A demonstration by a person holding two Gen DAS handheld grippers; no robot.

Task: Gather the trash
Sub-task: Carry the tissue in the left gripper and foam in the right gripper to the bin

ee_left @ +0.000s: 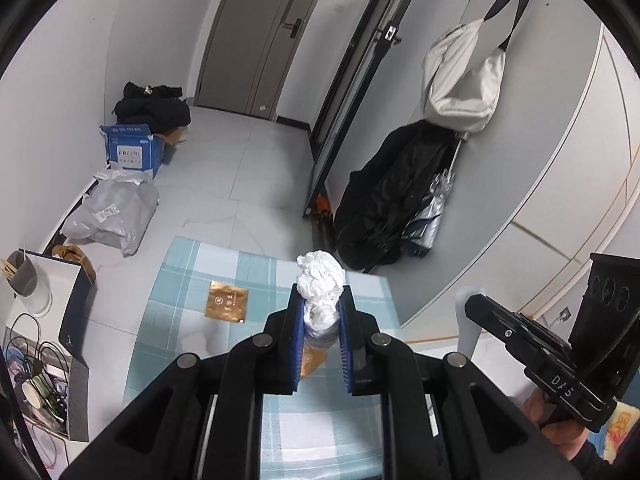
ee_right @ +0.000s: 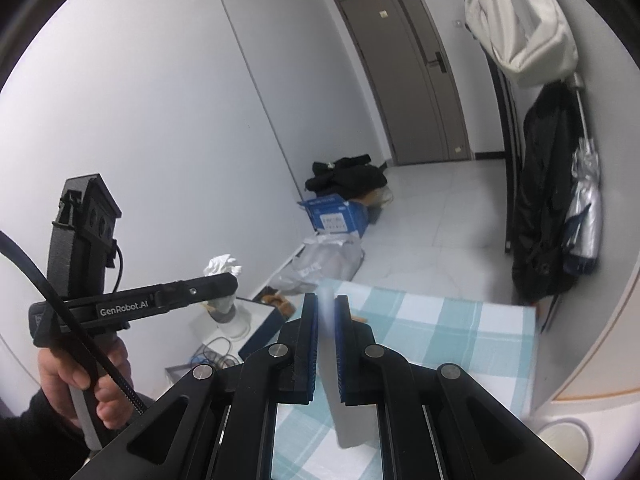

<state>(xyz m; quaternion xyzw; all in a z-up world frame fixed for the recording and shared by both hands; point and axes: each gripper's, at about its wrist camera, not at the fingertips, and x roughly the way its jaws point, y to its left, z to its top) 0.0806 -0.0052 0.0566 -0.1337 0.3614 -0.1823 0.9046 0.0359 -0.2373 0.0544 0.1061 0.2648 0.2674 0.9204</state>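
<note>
Gripping a crumpled white tissue wad [ee_left: 320, 280], the left gripper [ee_left: 320, 304] hangs above a checked blue-and-white cloth [ee_left: 188, 280], its blue pads pressed on the wad's lower part while the rest bulges past the fingertips. The right gripper [ee_right: 327, 308] is clamped on a thin, pale flat piece [ee_right: 352, 408] that runs back between its pads; what it is cannot be told through the blur. A gold wrapper [ee_left: 226, 301] lies flat on the cloth, left of the left gripper, well inside the cloth's far edge. Another gold scrap [ee_left: 314, 362] shows under the left gripper. Beyond that edge the pale tiled floor [ee_left: 260, 168] is open up to the door [ee_left: 256, 32]. Bags and a blue box [ee_left: 134, 152] line the left wall; a dark coat [ee_left: 392, 192] hangs at the right.
</note>
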